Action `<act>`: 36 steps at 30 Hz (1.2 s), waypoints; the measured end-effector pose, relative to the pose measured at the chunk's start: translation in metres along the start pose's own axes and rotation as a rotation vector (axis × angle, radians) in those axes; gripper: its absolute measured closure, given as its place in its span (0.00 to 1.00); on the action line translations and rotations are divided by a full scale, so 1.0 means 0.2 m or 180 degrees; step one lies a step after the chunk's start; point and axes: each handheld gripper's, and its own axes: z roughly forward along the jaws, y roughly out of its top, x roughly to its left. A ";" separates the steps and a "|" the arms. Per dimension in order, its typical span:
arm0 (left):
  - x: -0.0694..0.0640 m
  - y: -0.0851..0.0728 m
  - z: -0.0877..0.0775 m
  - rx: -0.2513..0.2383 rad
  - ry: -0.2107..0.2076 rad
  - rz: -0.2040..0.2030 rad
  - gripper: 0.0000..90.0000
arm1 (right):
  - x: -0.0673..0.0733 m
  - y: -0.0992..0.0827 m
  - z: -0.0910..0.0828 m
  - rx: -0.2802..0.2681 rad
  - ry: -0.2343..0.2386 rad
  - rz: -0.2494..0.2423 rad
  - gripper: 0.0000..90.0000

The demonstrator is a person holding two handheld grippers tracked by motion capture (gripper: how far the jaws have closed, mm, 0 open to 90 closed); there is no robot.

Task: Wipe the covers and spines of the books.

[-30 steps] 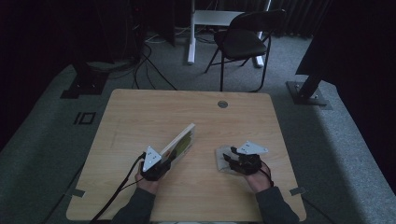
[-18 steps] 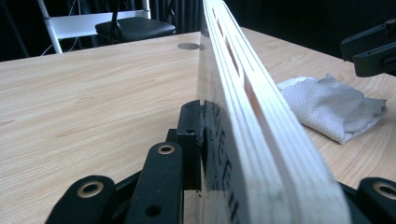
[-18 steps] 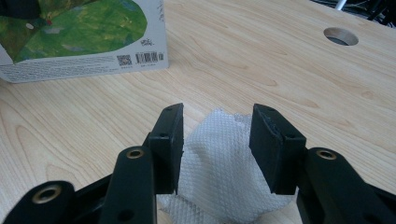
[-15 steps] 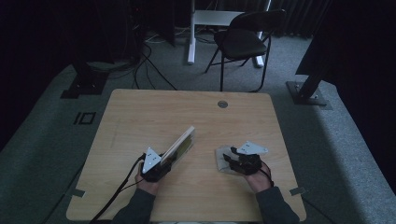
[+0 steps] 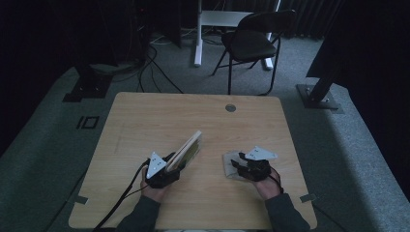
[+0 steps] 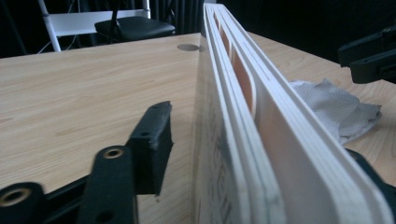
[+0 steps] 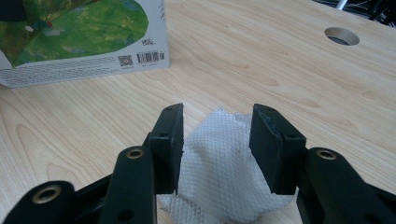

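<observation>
A person seated at a wooden table [image 5: 145, 121] worked a pair of hand-held tongs, one in each hand. The left gripper [image 5: 170, 166] sat near the table's front edge with a thick board book [image 5: 186, 149] standing on edge between its jaws, tilted and running away from the hand toward the table's middle. Its jaws had just been opening: in the left gripper view the left pad stood clear of the book [image 6: 261, 130], a gap of bare wood showing between them, while the other jaw lay mostly hidden behind the book's far face, so contact there could not be told. The book's stacked white pages ran toward a round hole [image 6: 188, 47] in the table.

To the right, well apart from the book, the right gripper [image 5: 240, 166] rested low over a crumpled white cloth [image 5: 231, 163]. In the right gripper view its jaws stood partly open on either side of the cloth [image 7: 217, 158], which bulged up between them; whether the pads pressed it could not be told. The book's printed back cover [image 7: 79, 37], with a barcode, showed beyond.

A folding chair [image 5: 251, 43] stood behind the table.
</observation>
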 end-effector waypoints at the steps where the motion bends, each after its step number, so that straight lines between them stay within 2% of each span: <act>1: 0.00 0.00 0.00 -0.0004 -0.0009 -0.0015 0.48 | 0.00 0.00 0.00 0.0000 0.0000 0.0000 0.61; 5: -0.01 0.00 0.00 -0.0014 -0.0019 -0.0015 0.42 | 0.00 0.00 0.00 0.0004 0.0000 -0.0002 0.61; 7: -0.01 0.00 0.00 -0.0009 -0.0017 -0.0030 0.32 | 0.00 0.00 0.00 0.0008 0.0004 -0.0003 0.61; 12: -0.02 0.01 -0.02 -0.0046 -0.0033 -0.0024 0.24 | 0.00 0.00 0.00 0.0000 0.0001 0.0002 0.61; 21: -0.02 0.02 -0.04 -0.0027 -0.0047 -0.0003 0.19 | 0.00 0.00 0.00 0.0007 0.0004 0.0002 0.61; 36: -0.05 0.03 -0.08 -0.0155 -0.0004 0.0059 0.16 | 0.00 -0.01 0.00 0.0006 0.0009 0.0006 0.61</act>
